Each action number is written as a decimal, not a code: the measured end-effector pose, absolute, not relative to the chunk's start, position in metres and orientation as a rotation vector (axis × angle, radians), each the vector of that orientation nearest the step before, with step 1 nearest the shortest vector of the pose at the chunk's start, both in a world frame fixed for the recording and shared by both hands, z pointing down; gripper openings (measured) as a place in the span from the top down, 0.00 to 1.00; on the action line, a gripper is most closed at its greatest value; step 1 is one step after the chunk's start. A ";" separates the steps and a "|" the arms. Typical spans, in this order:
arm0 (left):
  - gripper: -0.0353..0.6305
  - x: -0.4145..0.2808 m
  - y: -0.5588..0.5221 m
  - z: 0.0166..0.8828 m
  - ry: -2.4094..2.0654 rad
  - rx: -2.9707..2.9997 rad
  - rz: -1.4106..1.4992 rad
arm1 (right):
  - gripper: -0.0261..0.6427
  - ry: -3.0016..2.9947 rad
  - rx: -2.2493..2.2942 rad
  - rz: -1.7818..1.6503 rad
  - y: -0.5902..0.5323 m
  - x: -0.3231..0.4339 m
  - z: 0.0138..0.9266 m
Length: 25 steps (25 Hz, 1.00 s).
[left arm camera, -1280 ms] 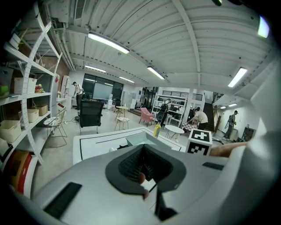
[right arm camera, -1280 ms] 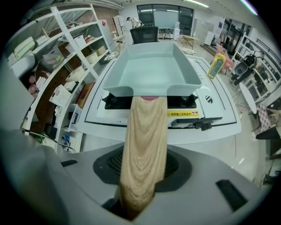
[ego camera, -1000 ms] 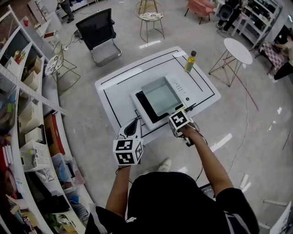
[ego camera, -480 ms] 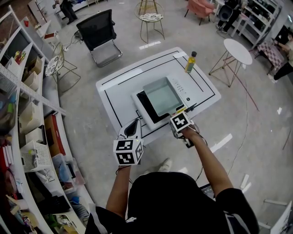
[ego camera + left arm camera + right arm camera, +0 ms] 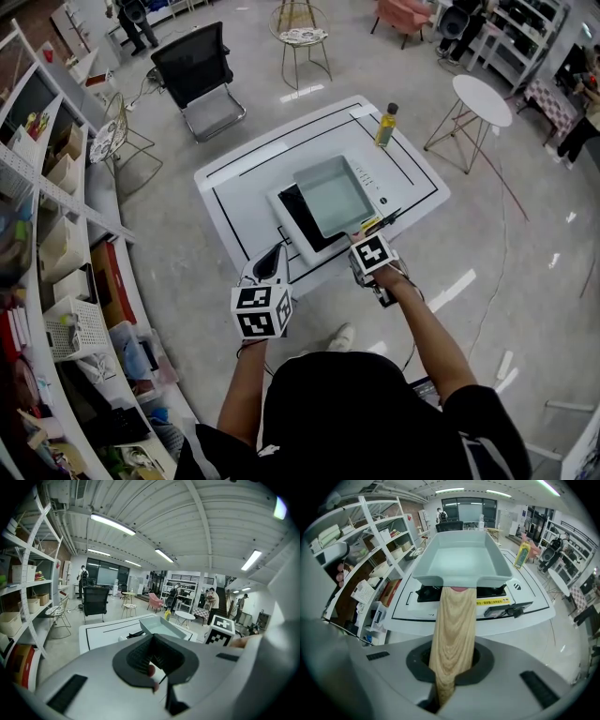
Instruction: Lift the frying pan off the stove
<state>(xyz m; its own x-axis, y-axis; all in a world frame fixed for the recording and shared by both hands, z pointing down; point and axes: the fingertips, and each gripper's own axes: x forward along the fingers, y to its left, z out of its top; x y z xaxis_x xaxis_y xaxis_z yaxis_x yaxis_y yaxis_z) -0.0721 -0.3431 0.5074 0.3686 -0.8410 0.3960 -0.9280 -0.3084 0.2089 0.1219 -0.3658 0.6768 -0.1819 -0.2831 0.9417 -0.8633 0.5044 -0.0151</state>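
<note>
We count one pan (image 5: pixel 333 194); one stove (image 5: pixel 302 220); one bottle (image 5: pixel 385 126); one worktop (image 5: pixel 244 183); two claws, the left claw (image 5: pixel 273 262) and the right claw (image 5: pixel 367 230).

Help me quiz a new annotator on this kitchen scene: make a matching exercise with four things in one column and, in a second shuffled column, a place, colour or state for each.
Things:
1. frying pan
2. bottle
3. left gripper
4. right gripper

Descriptions:
a. stands upright by the far right edge of the table
b. shut on the wooden handle
c. square and pale blue-grey
d. shut on nothing, at the table's near edge

Pairs: 1-c, 2-a, 3-d, 4-b.

The right gripper's jaws have just been closing, with the handle between them.
</note>
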 end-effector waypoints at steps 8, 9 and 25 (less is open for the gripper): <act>0.93 -0.067 -0.338 0.502 -1.498 2.292 0.293 | 0.94 -1.837 1.031 0.731 -0.351 0.101 0.638; 0.93 -0.067 -0.338 0.502 -1.491 2.299 0.293 | 0.94 -1.829 1.047 0.733 -0.348 0.102 0.633; 0.93 -0.072 -0.297 0.498 -1.374 2.392 0.315 | 0.94 -1.895 1.217 0.744 -0.295 0.086 0.594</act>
